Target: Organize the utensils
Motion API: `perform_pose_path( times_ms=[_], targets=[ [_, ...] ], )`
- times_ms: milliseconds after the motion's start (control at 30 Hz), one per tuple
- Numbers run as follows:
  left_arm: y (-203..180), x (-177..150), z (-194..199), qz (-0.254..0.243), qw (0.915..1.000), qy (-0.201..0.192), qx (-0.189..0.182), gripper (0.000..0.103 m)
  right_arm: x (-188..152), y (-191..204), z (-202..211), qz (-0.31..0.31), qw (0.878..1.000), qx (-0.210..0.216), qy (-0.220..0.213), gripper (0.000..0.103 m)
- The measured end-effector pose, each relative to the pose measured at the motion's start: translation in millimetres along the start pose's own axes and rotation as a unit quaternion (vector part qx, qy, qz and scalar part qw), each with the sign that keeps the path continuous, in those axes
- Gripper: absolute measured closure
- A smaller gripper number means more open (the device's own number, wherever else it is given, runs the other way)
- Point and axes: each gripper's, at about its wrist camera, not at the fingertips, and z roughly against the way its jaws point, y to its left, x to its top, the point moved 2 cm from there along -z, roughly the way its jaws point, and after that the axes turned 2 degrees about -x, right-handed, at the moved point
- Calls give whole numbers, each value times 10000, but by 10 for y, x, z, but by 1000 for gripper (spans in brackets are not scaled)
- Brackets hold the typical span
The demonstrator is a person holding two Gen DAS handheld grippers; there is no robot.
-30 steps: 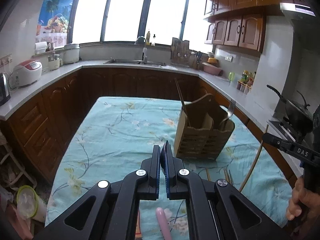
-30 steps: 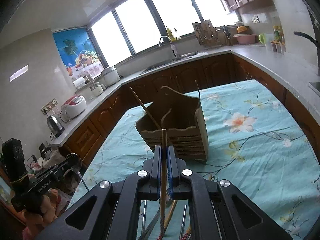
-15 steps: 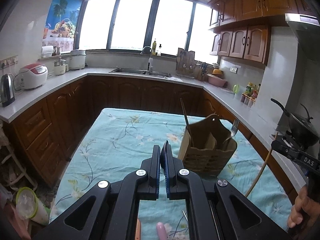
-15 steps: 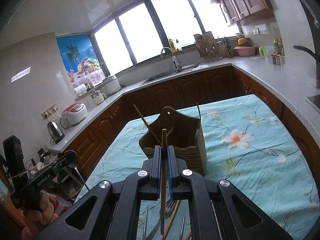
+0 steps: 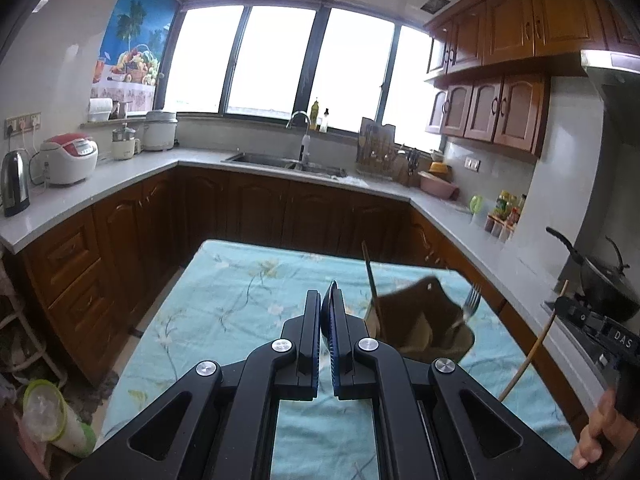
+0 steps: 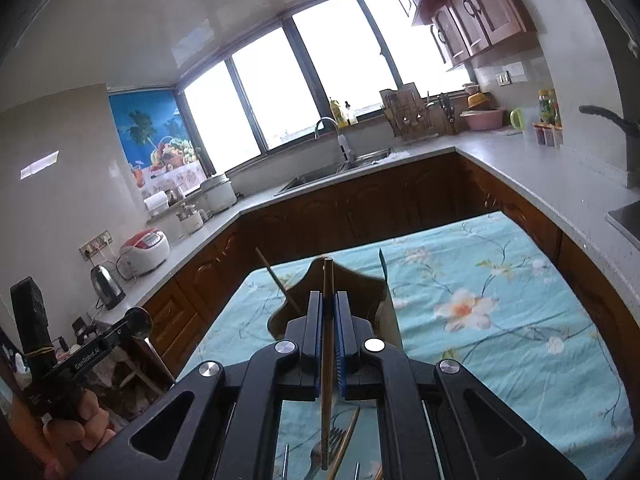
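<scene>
A wooden utensil caddy (image 5: 424, 320) stands on the floral blue tablecloth (image 5: 240, 300), holding a chopstick (image 5: 370, 276) and a fork (image 5: 470, 304). My left gripper (image 5: 327, 308) is shut on a spoon, whose bowl edge (image 5: 329, 300) shows between the fingers; the right wrist view shows that spoon (image 6: 138, 322) raised at the left. My right gripper (image 6: 328, 312) is shut on a wooden chopstick (image 6: 327, 320), held upright above the caddy (image 6: 352, 292); it shows at the right in the left wrist view (image 5: 532, 352).
A fork (image 6: 324, 446), another chopstick (image 6: 346, 440) and more utensils lie on the cloth under my right gripper. Countertops with a sink (image 5: 288, 160), rice cooker (image 5: 68, 158) and kettle (image 5: 14, 184) surround the table. A wok (image 5: 604, 284) sits at the right.
Both grippers have risen and tilted upward, so the caddy sits lower in both views. The loose utensils under the left gripper have dropped out of sight. Both grips are unchanged.
</scene>
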Motion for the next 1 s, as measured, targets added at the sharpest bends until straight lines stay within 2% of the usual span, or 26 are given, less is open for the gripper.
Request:
perform_pose_path(
  times_ms=[300,567,800,1000],
  targets=[
    [-54,177,-257,16,9995,-304,22,101,383,-38,-55,-53,9989,15,-456,98],
    [-117,274,-643,-34,9988,-483,109,101,662,-70,-218,-7,9960,-102,-884,98],
    [-222,288,-1043,-102,9981,-552,246,100,794,-163,-404,2,9936,-235,-1109,98],
    [-368,119,-1347,-293,9976,-470,408,100,697,-197,-615,105,9933,-306,-1108,98]
  ],
)
